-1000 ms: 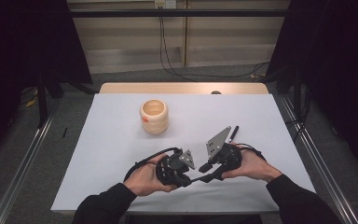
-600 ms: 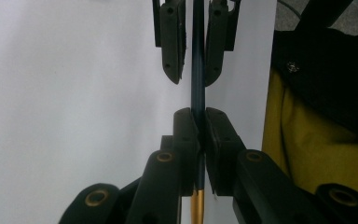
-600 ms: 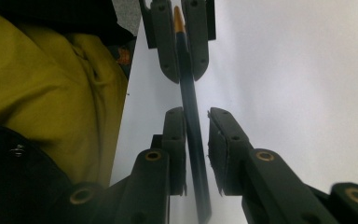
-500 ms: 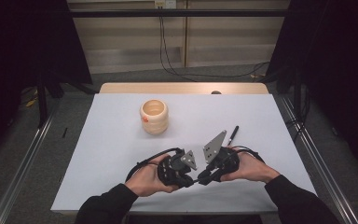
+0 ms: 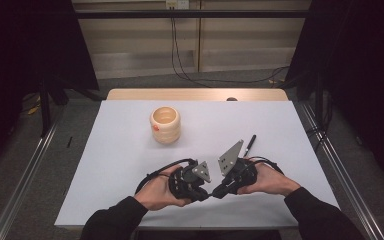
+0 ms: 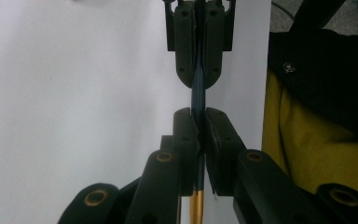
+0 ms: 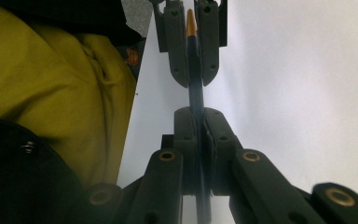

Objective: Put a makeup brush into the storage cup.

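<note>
A thin dark-blue pen (image 6: 198, 98) with a gold end (image 7: 191, 23) is clamped between both grippers, which face each other tip to tip near the table's front edge. In the left gripper view my left gripper (image 6: 199, 135) is shut on the pen, and the right gripper (image 6: 199, 70) holds it just beyond. From the right gripper view my right gripper (image 7: 198, 130) is shut on the same pen, with the left gripper (image 7: 193, 60) opposite. Seen from the high view, the left gripper (image 5: 206, 192) and right gripper (image 5: 219, 191) nearly touch.
A ridged beige cup (image 5: 165, 124) with an orange mark stands upright at mid-table, left of centre. A black pen (image 5: 250, 144) lies just beyond the right hand. The white table top (image 5: 290, 130) ends close to the person's yellow and black clothing (image 7: 51, 93).
The right gripper has shifted slightly left and toward the front edge, closing in on the left gripper. The cup and the black pen have not moved.
</note>
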`<state>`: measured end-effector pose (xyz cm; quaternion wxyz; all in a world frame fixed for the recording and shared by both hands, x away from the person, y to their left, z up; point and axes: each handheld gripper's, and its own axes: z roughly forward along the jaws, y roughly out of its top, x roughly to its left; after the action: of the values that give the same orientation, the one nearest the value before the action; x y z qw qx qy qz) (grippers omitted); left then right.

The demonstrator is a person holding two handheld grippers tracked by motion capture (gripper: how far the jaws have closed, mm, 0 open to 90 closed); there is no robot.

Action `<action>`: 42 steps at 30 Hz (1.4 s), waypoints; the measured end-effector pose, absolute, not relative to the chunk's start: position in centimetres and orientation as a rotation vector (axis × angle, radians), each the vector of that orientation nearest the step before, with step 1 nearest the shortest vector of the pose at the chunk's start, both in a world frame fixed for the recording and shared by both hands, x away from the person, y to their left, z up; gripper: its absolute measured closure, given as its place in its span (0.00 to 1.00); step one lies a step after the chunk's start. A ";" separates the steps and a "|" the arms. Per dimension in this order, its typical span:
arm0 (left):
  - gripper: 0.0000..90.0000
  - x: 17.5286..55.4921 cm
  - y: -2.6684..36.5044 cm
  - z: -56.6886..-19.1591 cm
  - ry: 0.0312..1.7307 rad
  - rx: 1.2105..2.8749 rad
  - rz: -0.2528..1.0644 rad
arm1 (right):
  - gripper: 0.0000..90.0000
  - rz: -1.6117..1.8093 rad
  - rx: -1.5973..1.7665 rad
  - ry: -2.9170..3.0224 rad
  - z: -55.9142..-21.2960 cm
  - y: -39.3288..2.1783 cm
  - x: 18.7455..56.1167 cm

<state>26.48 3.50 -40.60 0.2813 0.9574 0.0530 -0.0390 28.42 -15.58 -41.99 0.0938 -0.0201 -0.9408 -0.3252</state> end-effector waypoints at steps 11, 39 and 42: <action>0.79 27.1 4.0 -40.4 0.206 2.501 -0.097 | 0.95 -0.985 -0.079 -2.793 -41.5 -16.0 28.5; 0.04 27.5 6.2 -39.6 0.368 2.271 0.055 | 0.95 -1.077 -0.226 -2.798 -40.9 -17.1 28.9; 0.04 27.3 6.7 -39.6 0.385 2.254 0.110 | 0.95 -1.080 -0.247 -2.802 -40.8 -17.3 28.9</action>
<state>27.34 6.68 -39.57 0.4135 0.8964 0.1533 0.0439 28.88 -17.28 -40.85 0.0642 -0.0817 -0.9280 -0.3578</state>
